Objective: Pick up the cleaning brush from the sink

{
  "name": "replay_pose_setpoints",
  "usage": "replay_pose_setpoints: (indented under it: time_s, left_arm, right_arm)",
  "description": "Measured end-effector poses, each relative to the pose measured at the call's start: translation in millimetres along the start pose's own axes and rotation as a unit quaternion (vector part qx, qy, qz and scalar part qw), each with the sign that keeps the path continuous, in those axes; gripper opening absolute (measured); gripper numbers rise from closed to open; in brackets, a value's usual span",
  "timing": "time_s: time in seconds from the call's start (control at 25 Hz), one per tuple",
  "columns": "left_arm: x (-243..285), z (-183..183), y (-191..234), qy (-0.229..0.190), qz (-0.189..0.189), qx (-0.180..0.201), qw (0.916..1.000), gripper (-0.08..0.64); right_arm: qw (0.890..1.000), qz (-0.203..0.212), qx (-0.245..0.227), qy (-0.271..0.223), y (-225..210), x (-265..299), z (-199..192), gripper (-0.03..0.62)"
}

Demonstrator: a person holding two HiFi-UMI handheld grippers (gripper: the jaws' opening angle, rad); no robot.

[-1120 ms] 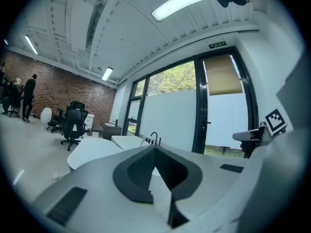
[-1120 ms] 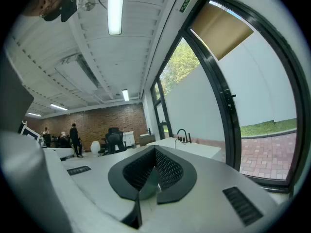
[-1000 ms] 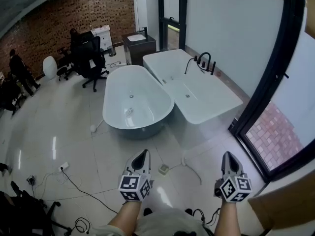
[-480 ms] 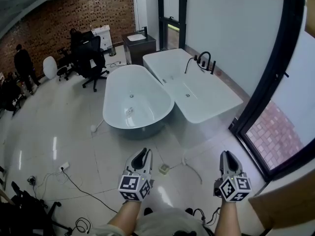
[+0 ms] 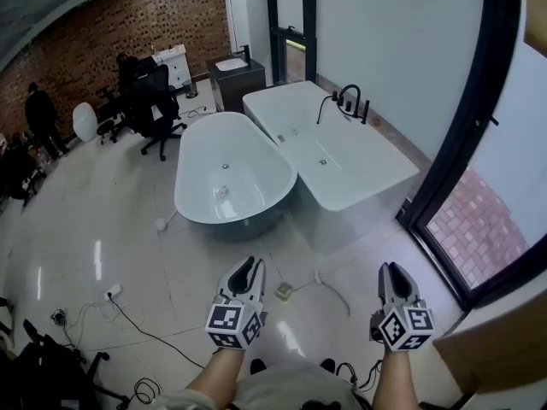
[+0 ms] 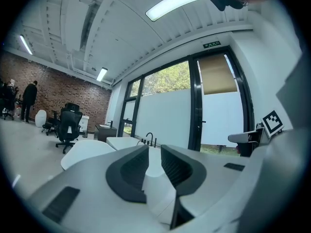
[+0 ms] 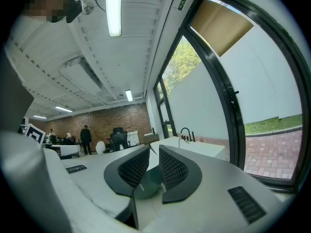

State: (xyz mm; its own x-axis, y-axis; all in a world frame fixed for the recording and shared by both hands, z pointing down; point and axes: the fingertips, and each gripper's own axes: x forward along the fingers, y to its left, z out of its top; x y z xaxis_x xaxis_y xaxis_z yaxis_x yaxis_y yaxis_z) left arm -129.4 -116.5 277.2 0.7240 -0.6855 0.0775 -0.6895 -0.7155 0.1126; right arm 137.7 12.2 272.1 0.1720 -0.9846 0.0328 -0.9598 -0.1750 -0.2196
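Observation:
No cleaning brush shows in any view. The sink (image 5: 232, 64), a small white basin on a dark cabinet, stands far off by the back wall. My left gripper (image 5: 245, 270) and right gripper (image 5: 392, 272) are held level and low over the tiled floor, well short of the tubs. In the left gripper view the left gripper (image 6: 154, 150) is open by a narrow gap with nothing in it. In the right gripper view the right gripper (image 7: 154, 150) is opening, and the slim gap between its pads is empty.
An oval bathtub (image 5: 231, 178) and a rectangular bathtub (image 5: 329, 156) with a black faucet (image 5: 349, 101) stand ahead. Black office chairs (image 5: 154, 92) and a person (image 5: 38, 114) are at the back left. Cables (image 5: 111, 301) cross the floor. A black-framed glass wall (image 5: 479, 161) runs along the right.
Both grippers' jaws have parted slightly from a shut, pointed look. The tubs sit a little lower left in the head view. The person at the far left has stepped sideways.

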Motion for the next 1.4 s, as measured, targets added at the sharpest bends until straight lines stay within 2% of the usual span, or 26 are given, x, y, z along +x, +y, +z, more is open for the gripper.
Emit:
replay_pose_setpoints:
  time_s: [0.44, 0.68, 0.8, 1.0, 1.16, 1.4]
  left_arm:
    - [58.3, -20.0, -87.8, 0.012, 0.01, 0.023, 0.9996, 0.083]
    - [74.1, -23.4, -116.0, 0.007, 0.011, 0.041, 0.9991, 0.092]
    - [76.0, -22.1, -104.8, 0.009, 0.015, 0.049, 0.9987, 0.092]
    - [75.0, -13.9, -60.7, -0.004, 0.023, 0.039, 0.999, 0.091]
    - [81.7, -8.2, -23.1, -0.01, 0.008, 0.018, 0.9997, 0.103]
    - [83.8, -26.0, 10.3, -0.001, -0.009, 0.0, 1.0, 0.104]
  right_arm:
    - [0.999, 0.034, 0.01, 0.0, -110.8, -0.2, -2.1, 0.094]
    - [0.996, 0.087, -0.017, 0.011, -127.5, 16.8, -8.7, 0.112]
    - [0.994, 0.102, -0.017, 0.017, -119.8, 32.8, -16.8, 0.12]
    - [0.993, 0.113, -0.039, 0.025, -79.8, 55.1, -21.6, 0.12]
    - [0.989, 0.115, -0.076, 0.056, -39.3, 68.0, -32.8, 0.12]
    - [0.986, 0.109, -0.092, 0.082, -11.8, 75.4, -43.8, 0.121]
